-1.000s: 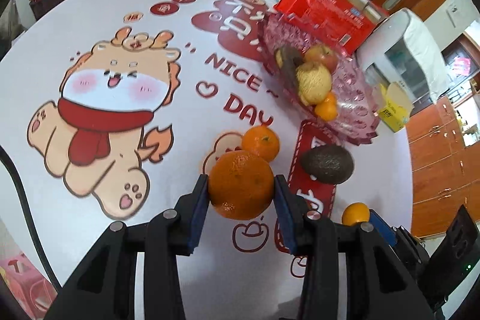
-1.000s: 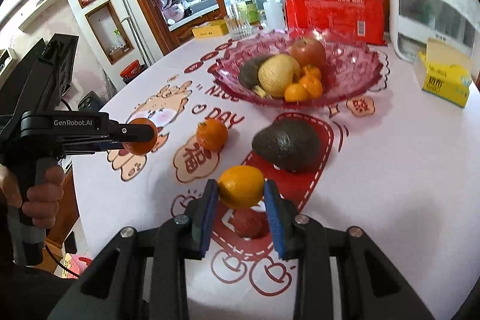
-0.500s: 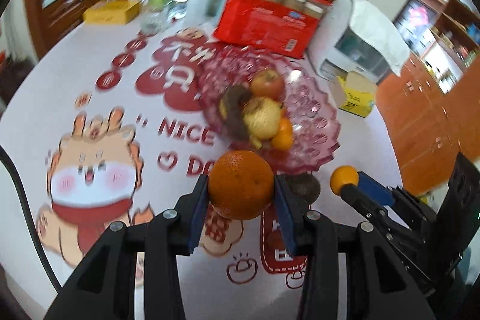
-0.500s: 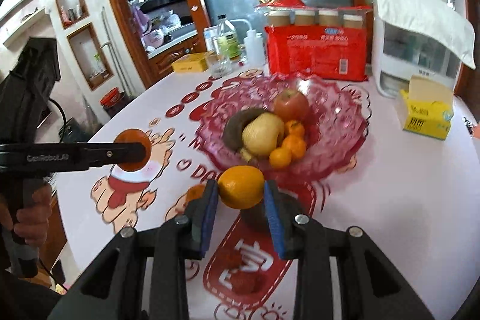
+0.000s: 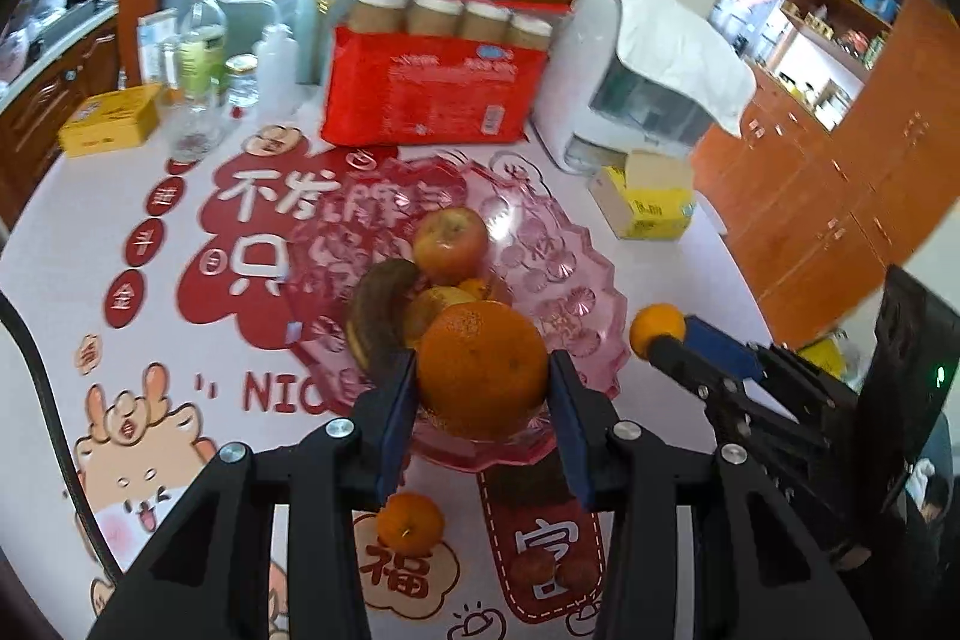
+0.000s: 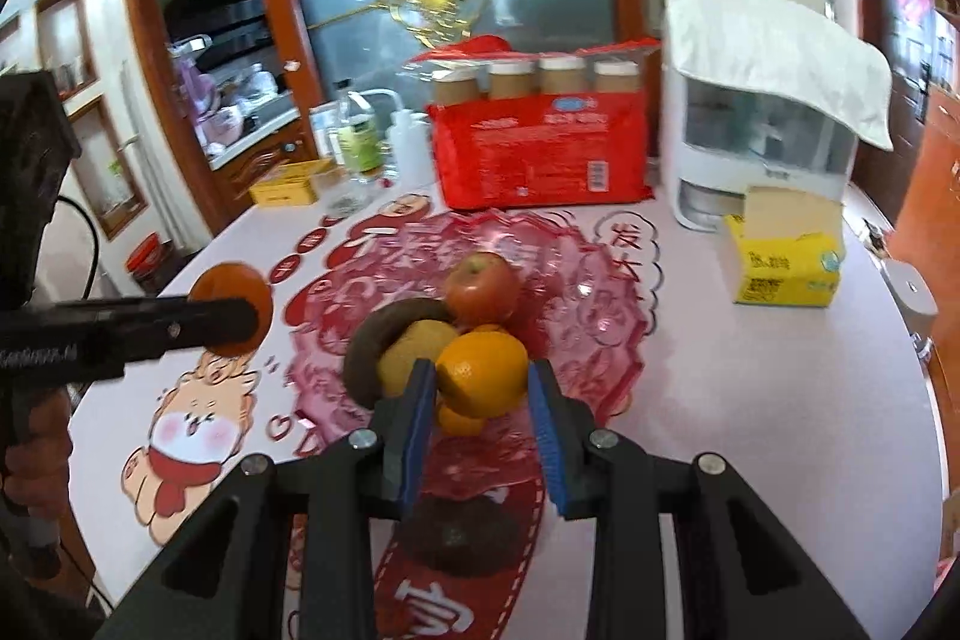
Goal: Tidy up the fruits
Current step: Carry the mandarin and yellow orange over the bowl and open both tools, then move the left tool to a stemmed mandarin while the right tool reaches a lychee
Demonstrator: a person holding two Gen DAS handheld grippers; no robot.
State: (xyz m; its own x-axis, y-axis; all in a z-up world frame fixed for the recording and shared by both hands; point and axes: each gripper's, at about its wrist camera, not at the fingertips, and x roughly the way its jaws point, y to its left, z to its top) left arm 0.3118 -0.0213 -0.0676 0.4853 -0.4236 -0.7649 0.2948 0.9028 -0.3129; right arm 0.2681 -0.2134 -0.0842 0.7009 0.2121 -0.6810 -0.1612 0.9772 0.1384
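In the left wrist view the left tongs (image 5: 483, 388) are clamped on a large orange (image 5: 483, 367) at the lower middle of the frame, their blue pads pressed against both of its sides, and the fruit is held in the air in front of the near rim of the pink glass bowl (image 5: 564, 280). Inside the bowl, at the centre of the frame, lie a red apple (image 5: 450, 244), a dark brown banana (image 5: 375, 316) and a yellowish fruit partly hidden behind the orange. A small mandarin (image 5: 410, 523) sits on the bench (image 5: 690, 292) below the tongs, at the bottom centre, on the printed cloth. At the right of this frame the right tongs (image 5: 657, 334) come in from the lower right, closed on a small yellow-orange fruit (image 5: 656, 328) just beside the bowl's right rim. The right wrist view shows that same fruit gripped between blue pads at the frame's centre, over the near part of the bowl, with a dark avocado (image 6: 462, 535) on the bench beneath, at the bottom centre. Behind the bowl, in the upper half of both frames, stand a red package (image 5: 432, 94), a white appliance (image 5: 636, 100) and a yellow box (image 5: 651, 205).
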